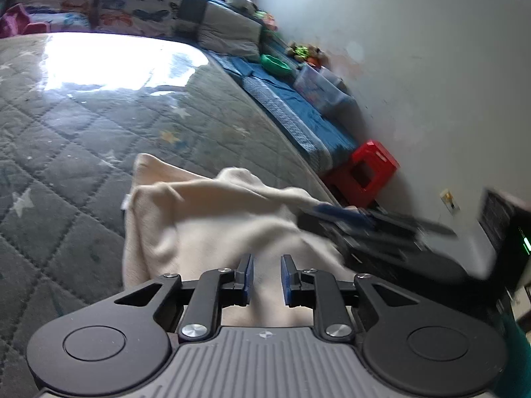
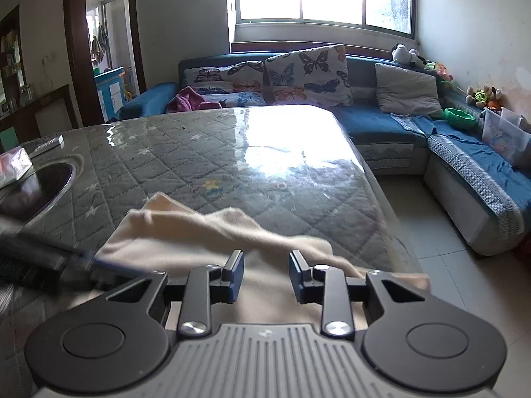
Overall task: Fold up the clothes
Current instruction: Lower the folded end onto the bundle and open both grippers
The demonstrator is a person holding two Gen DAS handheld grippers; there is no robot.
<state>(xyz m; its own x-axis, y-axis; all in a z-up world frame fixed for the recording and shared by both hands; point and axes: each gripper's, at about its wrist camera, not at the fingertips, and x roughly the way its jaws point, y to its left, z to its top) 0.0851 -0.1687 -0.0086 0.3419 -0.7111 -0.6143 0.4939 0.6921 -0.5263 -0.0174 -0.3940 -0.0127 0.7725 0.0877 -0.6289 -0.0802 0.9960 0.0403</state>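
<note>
Quilted table (image 2: 199, 152) holds blurred cream garment (image 2: 186, 232), near edge hidden behind fingers (image 2: 237, 275)

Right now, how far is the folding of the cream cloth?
Done: the cream cloth lies on the quilted table cover, bunched and creased, with no tidy fold visible. In hand: nothing; the left gripper and right gripper are open above it. Left: flattening and the folds themselves.

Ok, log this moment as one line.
left gripper open | right gripper open | cream garment rumpled on quilted table | unfolded
</note>
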